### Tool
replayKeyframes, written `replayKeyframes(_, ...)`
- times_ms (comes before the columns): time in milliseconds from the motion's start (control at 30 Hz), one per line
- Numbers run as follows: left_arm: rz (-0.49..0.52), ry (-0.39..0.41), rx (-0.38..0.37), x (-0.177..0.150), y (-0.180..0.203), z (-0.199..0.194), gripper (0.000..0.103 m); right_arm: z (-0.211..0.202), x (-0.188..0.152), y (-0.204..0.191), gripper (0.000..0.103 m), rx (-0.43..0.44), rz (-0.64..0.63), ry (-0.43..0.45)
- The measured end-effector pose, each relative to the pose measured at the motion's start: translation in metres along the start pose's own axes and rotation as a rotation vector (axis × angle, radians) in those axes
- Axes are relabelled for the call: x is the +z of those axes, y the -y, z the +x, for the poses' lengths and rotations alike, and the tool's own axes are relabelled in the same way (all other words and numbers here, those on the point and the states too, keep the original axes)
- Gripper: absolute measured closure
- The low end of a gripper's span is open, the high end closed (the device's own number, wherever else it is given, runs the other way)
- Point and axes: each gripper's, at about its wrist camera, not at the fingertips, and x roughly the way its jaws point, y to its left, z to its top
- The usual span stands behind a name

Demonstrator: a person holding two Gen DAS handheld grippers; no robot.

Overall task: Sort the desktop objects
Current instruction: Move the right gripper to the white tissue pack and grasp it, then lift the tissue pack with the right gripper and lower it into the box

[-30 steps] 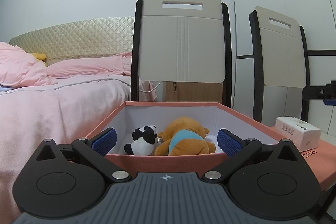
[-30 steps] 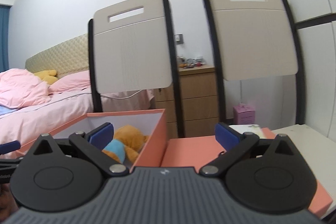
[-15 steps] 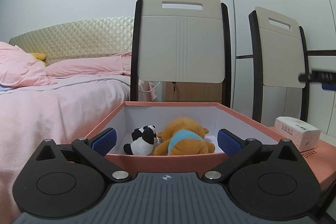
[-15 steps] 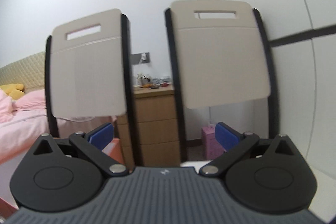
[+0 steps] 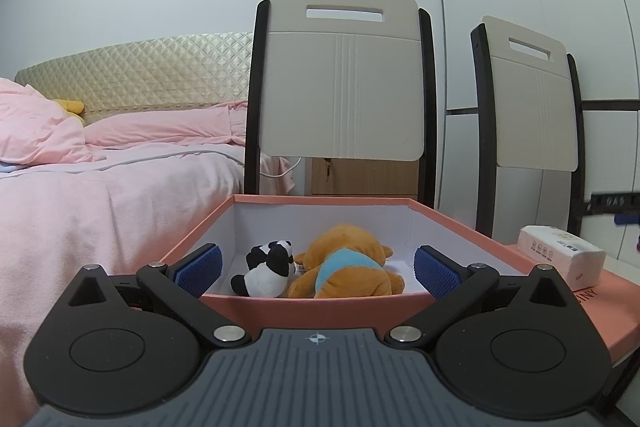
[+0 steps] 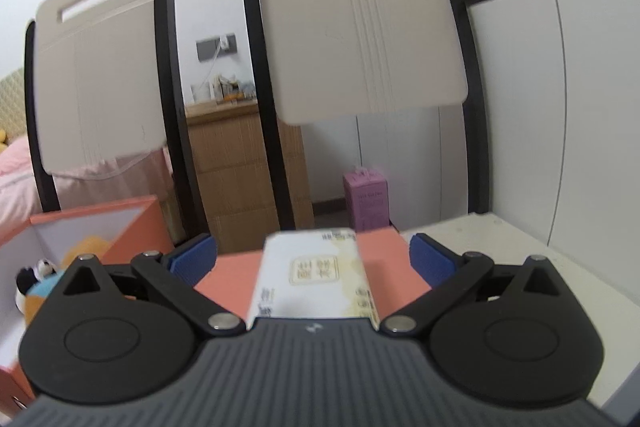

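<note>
An open salmon box (image 5: 320, 201) holds a panda plush (image 5: 266, 269) and an orange bear plush (image 5: 348, 269) in a blue shirt. My left gripper (image 5: 318, 269) stands open at the box's near wall, nothing between its pads. A white tissue pack (image 5: 560, 255) lies on the flat salmon lid (image 5: 608, 301) to the right. In the right wrist view that tissue pack (image 6: 314, 279) lies between the spread blue pads of my open right gripper (image 6: 312, 259), above the lid (image 6: 386, 259); no pad touches it. The box (image 6: 92, 207) and the bear (image 6: 86, 247) show at the left.
Two folding chairs (image 5: 340, 83) (image 5: 528, 99) stand behind the white table (image 6: 500, 247). A pink bed (image 5: 100, 187) lies to the left, a wooden dresser (image 6: 240, 167) sits between the chairs, and a pink carton (image 6: 366, 199) rests on the floor.
The right gripper swung right and then dropped down over the tissue pack, which now lies between its pads. The left gripper has stayed still and open at the box.
</note>
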Motion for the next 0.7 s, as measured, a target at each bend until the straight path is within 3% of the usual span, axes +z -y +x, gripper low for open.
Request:
replayKeyframes(167, 0.011, 0.0, -0.011, 0.0, 0.003, 0.0, 0.0, 0.013, -0.007, 0.002, 0.0, -0.011, 0.031, -0.059)
replayKeyframes(700, 0.008, -0.011, -0.006, -0.001, 0.002, 0.002, 0.0, 0.045, -0.021, -0.024, 0.0, -0.015, -0.164, -0.161)
